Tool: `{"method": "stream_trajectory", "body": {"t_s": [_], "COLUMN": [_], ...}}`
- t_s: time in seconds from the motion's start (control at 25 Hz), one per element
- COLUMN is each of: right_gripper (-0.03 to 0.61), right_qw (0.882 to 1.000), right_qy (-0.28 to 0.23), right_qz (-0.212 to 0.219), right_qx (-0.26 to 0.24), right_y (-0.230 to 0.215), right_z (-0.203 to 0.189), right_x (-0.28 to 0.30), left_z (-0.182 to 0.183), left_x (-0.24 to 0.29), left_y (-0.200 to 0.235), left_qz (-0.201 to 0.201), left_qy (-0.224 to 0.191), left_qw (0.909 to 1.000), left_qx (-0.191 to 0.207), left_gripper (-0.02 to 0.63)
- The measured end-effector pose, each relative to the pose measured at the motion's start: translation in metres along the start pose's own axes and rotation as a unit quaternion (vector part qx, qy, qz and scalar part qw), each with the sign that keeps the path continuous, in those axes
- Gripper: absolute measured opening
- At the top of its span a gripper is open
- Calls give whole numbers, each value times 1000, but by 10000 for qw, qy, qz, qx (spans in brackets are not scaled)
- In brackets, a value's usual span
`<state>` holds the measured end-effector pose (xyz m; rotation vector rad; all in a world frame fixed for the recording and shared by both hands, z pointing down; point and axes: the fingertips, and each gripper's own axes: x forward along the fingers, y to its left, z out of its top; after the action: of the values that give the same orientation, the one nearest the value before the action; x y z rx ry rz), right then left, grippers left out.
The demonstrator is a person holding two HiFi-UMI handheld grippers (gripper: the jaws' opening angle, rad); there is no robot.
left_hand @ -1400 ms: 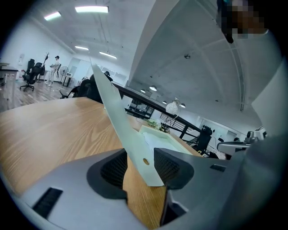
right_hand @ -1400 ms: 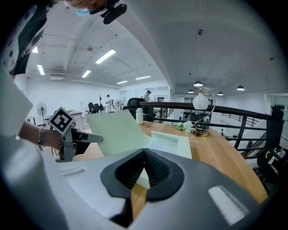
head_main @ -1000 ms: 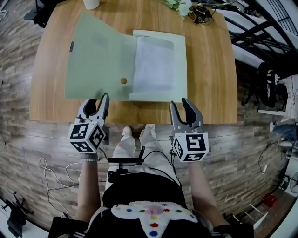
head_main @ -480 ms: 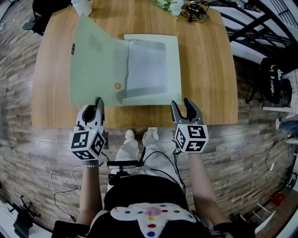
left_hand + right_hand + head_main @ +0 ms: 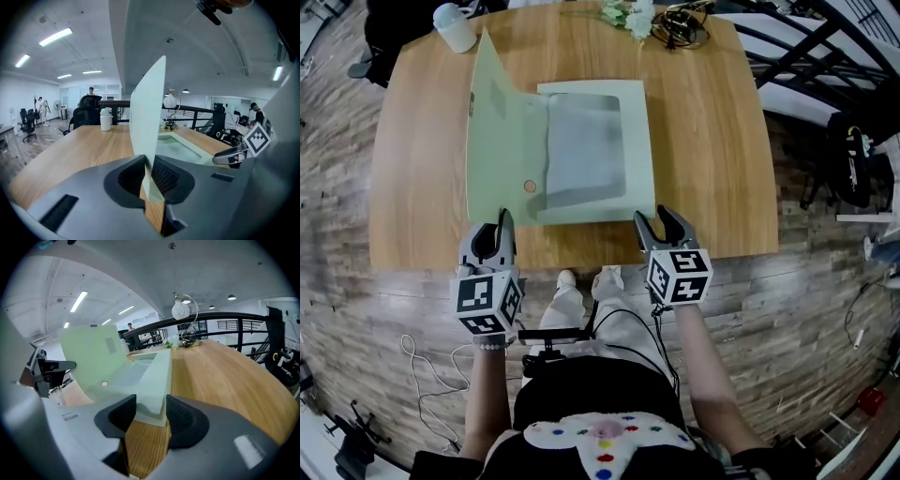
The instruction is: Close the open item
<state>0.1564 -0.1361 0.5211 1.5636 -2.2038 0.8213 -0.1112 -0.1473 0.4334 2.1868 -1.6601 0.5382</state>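
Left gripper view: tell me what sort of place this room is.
Probably an open-plan office or lab: black office chairs, long ceiling light strips, and a wooden table.

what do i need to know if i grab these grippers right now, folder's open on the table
Left claw: shut on the near edge of the folder's cover, jaws just closed in. The cover is tilted steeply up off the table.
Right claw: open, jaws just widened, straddling the near right corner of the base, not gripping.
Done: cover gripped and raised.
Left: swing it over onto the base, then let go.
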Motion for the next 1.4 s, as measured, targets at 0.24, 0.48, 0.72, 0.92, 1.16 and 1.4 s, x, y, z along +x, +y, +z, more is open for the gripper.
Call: {"method": "stream_trajectory", "body": {"t_s": [0.24,0.48,0.72,0.92,1.16,1.4], "right_gripper": [179,178,178,178,176,176], "right_qw": [9998,9995,9991,9984,9975,9950], "right_qy": [4,14,17,0,-5,-99], "right_qz": [191,308,420,552,691,994], "right_qx": [-3,-19,-49,-87,-117,-34], "right_y": [3,2,1,0,-3,-6], "right_z": [-1,-1,-1,-1,-3,1], "right_x": [-1,0,-1,-1,-3,-4], "left_z": [5,5,-2,-14,-30,-43], "left_x": [3,12,23,35,46,56], "left_y": [-28,-58,-87,-109,-129,-139], "left_qz": [51,-1,-34,-53,-71,-135], "left_qy": [232,458,795,1171,1532,1940], "left_qw": [9953,9843,9696,9386,9100,8859], "left_qx": [938,1707,2315,3244,3853,4212], "left_gripper": [40,41,45,58,64,67]}}
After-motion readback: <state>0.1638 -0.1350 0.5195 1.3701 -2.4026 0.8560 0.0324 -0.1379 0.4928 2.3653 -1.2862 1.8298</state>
